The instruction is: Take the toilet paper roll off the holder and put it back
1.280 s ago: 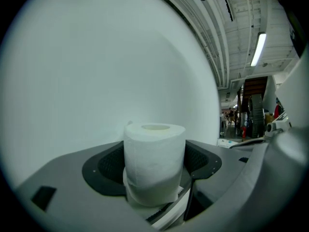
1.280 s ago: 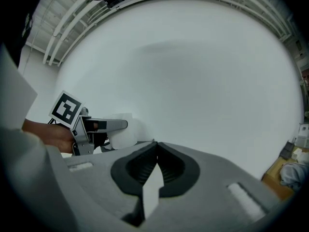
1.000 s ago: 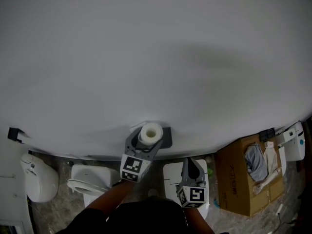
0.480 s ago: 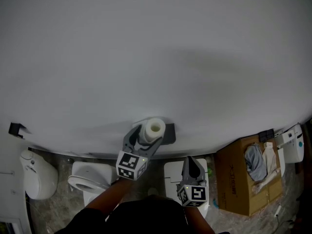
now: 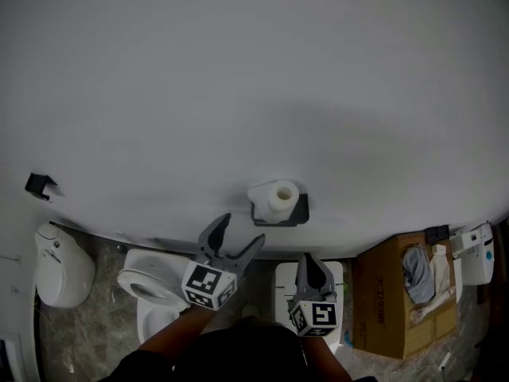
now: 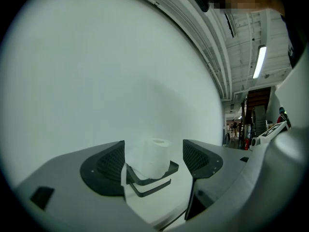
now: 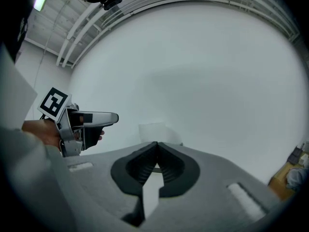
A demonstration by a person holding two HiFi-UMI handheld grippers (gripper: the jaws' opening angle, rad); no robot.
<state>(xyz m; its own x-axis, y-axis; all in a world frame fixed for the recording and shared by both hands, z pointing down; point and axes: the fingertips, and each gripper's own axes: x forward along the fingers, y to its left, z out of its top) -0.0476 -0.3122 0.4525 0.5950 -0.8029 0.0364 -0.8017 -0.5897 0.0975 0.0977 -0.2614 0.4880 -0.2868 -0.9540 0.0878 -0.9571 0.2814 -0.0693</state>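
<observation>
A big white wall (image 5: 238, 94) is seen, and on the grey floor (image 5: 91, 337) below it a white toilet (image 5: 147, 283) and a brown box (image 5: 388, 309) are found. The toilet paper roll (image 5: 278, 198) is stood upright on the dark holder (image 5: 297, 214) that is fixed to the wall, and it is touched by no claw. The left claw (image 5: 242, 229) is held below and to the left of the roll with its jaws spread wide and nothing gripped, the roll being seen ahead through the gap, while the right claw (image 5: 309, 259) is kept clenched on nothing, lower down than the holder.
</observation>
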